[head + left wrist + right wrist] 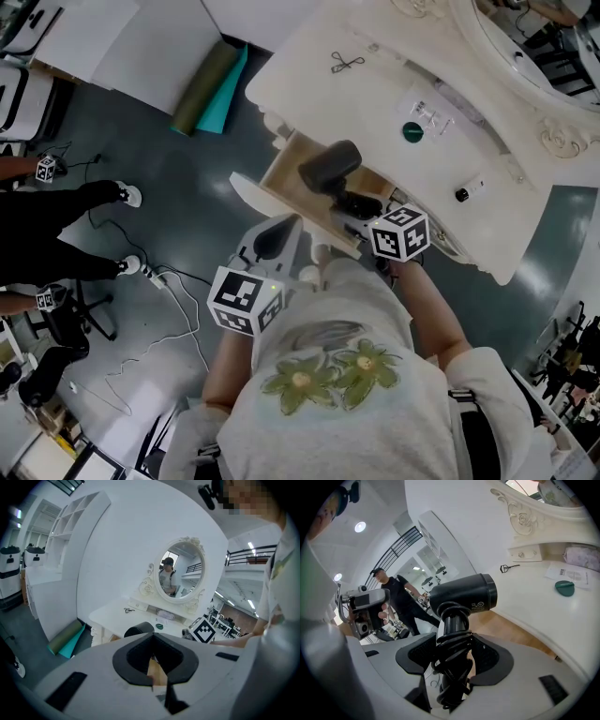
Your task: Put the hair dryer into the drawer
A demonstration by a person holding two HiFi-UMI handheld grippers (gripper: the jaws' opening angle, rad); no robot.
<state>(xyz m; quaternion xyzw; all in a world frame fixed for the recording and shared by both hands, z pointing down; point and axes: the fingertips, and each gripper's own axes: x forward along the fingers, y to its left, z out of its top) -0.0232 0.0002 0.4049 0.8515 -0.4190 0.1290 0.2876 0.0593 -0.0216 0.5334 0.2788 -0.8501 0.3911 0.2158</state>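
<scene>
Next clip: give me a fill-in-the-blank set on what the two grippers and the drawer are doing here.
The right gripper grips the ____ by its cord-wrapped handle. The wooden drawer of the white vanity table stands ____. The left gripper holds ____.
Missing words: hair dryer; open; nothing.

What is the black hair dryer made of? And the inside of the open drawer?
The black hair dryer, held in the right gripper, looks like hard plastic: smooth, matte, with soft highlights. The open drawer looks like pale wood inside, tan and unpainted, though it could be veneer.
</scene>
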